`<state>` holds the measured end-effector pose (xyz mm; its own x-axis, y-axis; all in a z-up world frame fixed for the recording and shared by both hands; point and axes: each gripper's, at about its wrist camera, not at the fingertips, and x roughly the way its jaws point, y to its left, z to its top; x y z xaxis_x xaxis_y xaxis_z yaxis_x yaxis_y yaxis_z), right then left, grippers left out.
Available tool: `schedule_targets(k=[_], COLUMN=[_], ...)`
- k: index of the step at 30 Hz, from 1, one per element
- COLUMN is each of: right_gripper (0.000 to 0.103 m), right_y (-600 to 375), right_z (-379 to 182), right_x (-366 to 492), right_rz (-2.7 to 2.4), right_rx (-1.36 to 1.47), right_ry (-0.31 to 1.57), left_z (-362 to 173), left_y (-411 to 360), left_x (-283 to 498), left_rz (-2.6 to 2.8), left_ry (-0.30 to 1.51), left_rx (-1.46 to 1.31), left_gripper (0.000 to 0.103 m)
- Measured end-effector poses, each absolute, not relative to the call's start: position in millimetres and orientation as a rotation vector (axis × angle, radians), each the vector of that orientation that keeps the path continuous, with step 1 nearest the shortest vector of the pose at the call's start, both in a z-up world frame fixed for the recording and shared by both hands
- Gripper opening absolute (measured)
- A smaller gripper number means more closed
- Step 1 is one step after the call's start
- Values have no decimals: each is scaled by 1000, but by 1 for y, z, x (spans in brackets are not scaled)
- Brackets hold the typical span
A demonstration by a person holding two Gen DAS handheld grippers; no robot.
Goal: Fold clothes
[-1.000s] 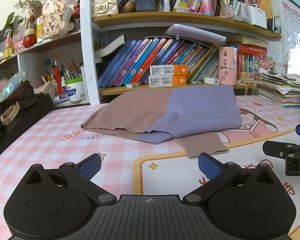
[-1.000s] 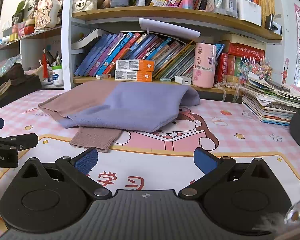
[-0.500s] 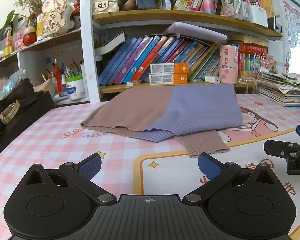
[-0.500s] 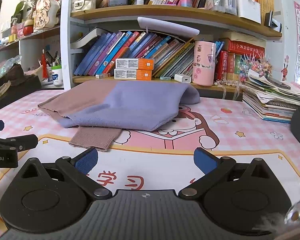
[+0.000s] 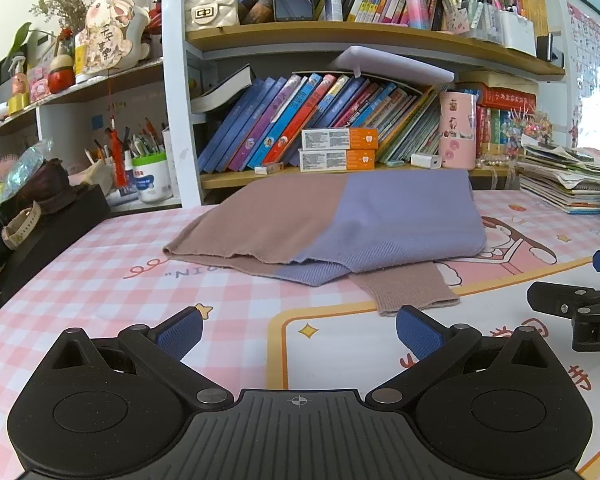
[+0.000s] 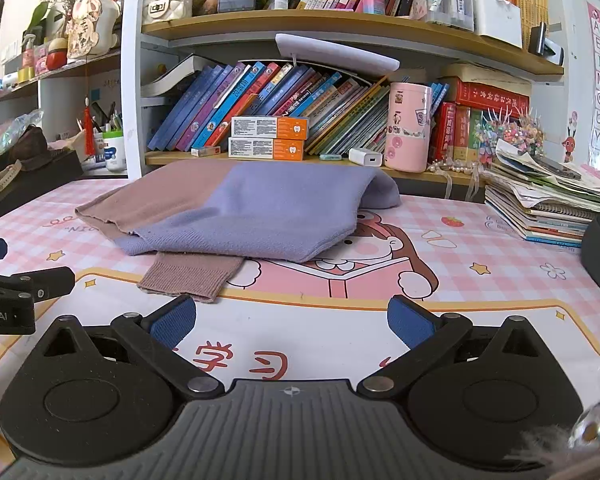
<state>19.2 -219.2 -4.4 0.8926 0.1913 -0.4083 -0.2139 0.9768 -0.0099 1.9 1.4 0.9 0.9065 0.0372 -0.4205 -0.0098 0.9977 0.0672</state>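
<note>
At the far left of the left wrist view a dark bag point(image 5: 40, 216) sits at the edge of the bench point(image 5: 100, 280), which wears a pink checked mat with cartoon print. Just right of it, on a low shelf, stands a white tub of pens point(image 5: 150, 176). The left claw point(image 5: 299, 330) hangs low over the mat with its blue-padded fingers point(image 5: 180, 330) spread wide apart and nothing between them. Beyond it, towards the back of the bench, lies the folded sweater point(image 5: 340, 220), brown on its left half and lavender on its right, resting flat on the mat just in front of the bookshelf. A brown ribbed cuff point(image 5: 412, 288) sticks out from under the sweater's near edge, pointing towards the claw but well clear of it. Behind the sweater a row of leaning books point(image 5: 300, 120) fills the shelf, with two orange-and-white boxes point(image 5: 340, 148) stacked in front of them and a pink cylinder point(image 5: 458, 132) further right. A pile of magazines point(image 5: 568, 184) sits on the bench to the right. At the right edge of this view the right claw appears in part. In the right wrist view the right claw point(image 6: 292, 320) also has its fingers point(image 6: 410, 322) wide apart and empty, held over the white part of the mat, near the cuff and not touching it.
</note>
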Motion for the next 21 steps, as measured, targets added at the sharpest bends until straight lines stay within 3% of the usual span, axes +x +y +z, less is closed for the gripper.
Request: schedule_targets(k=[21], right_gripper=[103], right_y=[-221], right_z=[-4], right_x=[19], right_rz=[212], right_rx=[-46], right_ry=[421], left_z=[2], left_y=[2], left_x=[1], left_rz=[21], left_ry=[427], left_rx=[58], left_gripper=[103])
